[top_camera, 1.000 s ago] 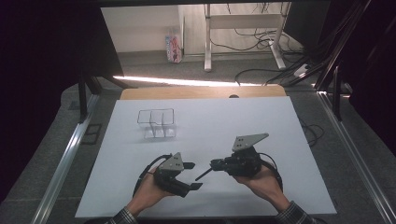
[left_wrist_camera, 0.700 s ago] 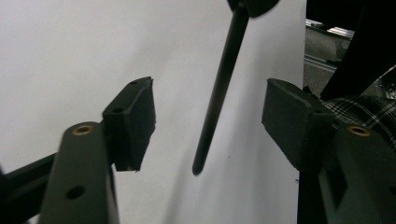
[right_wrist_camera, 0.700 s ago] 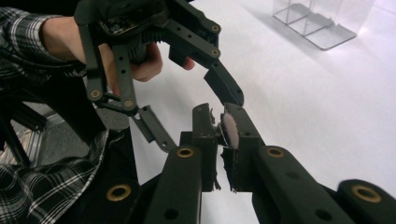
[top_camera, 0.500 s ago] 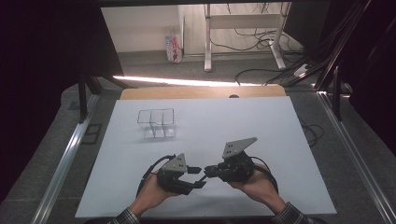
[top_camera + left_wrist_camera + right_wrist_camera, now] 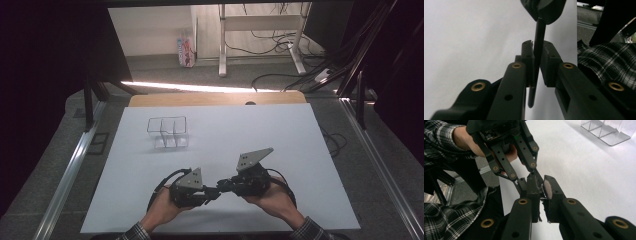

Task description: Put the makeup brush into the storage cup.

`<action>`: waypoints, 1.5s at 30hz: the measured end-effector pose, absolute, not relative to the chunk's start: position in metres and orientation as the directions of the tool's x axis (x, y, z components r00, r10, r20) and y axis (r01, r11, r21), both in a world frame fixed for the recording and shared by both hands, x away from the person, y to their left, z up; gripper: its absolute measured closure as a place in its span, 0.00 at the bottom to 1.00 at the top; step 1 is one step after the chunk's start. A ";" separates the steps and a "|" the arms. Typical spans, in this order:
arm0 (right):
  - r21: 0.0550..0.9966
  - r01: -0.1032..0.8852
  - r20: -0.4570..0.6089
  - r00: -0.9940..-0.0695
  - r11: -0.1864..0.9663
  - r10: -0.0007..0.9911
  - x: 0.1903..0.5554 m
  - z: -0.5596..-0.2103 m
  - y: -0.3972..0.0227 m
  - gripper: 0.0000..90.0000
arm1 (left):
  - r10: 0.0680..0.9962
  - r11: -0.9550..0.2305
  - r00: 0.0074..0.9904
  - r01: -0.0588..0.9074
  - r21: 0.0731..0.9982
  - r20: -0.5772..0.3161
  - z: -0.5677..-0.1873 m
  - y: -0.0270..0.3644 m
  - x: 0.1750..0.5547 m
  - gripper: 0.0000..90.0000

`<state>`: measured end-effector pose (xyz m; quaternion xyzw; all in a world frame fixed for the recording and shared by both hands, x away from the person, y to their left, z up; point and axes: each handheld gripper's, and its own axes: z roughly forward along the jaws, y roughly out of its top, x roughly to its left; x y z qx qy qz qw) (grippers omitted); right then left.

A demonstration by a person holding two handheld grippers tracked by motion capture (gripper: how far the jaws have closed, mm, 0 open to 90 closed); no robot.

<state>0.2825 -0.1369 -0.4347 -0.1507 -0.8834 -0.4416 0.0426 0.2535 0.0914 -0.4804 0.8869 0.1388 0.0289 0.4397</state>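
Over the front middle of the white sheet (image 5: 280, 135), my two grippers meet tip to tip. A thin black stick (image 5: 532, 97) runs between the jaws of my left gripper (image 5: 537, 47), which look closed against its sides. The stick's far end is clamped in my right gripper (image 5: 544, 10), so both are shut on it. In the high view my left gripper (image 5: 215, 191) points right and my right gripper (image 5: 223, 186) points left. In the right gripper view my right gripper (image 5: 540, 181) meets the left gripper (image 5: 526, 180); the stick is mostly hidden there.
A clear plastic box (image 5: 169, 132) with compartments stands on the sheet's back left, seen also as the box (image 5: 609, 130) in the right gripper view. A wooden table edge (image 5: 215, 99) lies beyond the sheet. Checked sleeves (image 5: 609, 62) come in from the front.
The two grippers moved toward each other and now touch tips. The stick that stuck out of the right gripper now sits between the left gripper's jaws.
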 end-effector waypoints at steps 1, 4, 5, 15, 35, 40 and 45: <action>0.770 0.312 0.218 -0.948 0.557 0.230 0.283 -0.435 -0.137 0.91 | 0.269 -0.579 0.961 0.216 0.786 -0.066 -0.480 0.092 0.254 0.93; 0.776 0.303 0.198 -0.950 0.553 0.242 0.283 -0.435 -0.138 0.79 | 0.278 -0.567 0.957 0.232 0.791 -0.082 -0.479 0.093 0.254 0.93; 0.777 0.305 0.195 -0.949 0.550 0.249 0.283 -0.435 -0.138 0.70 | 0.275 -0.569 0.958 0.231 0.789 -0.082 -0.479 0.094 0.255 0.93; 0.818 0.303 0.157 -0.935 0.489 0.317 0.290 -0.441 -0.142 0.07 | 0.308 -0.573 0.948 0.257 0.778 -0.086 -0.479 0.097 0.257 0.93; 0.781 0.339 0.128 -0.909 0.525 0.398 0.294 -0.453 -0.157 0.00 | 0.420 -0.521 0.901 0.339 0.784 -0.111 -0.475 0.116 0.261 0.93; 0.783 0.352 0.131 -0.899 0.513 0.417 0.294 -0.452 -0.163 0.00 | 0.446 -0.506 0.888 0.357 0.785 -0.116 -0.474 0.121 0.263 0.93; 0.773 0.360 0.119 -0.890 0.521 0.440 0.294 -0.453 -0.168 0.00 | 0.472 -0.495 0.874 0.367 0.788 -0.111 -0.471 0.129 0.265 0.93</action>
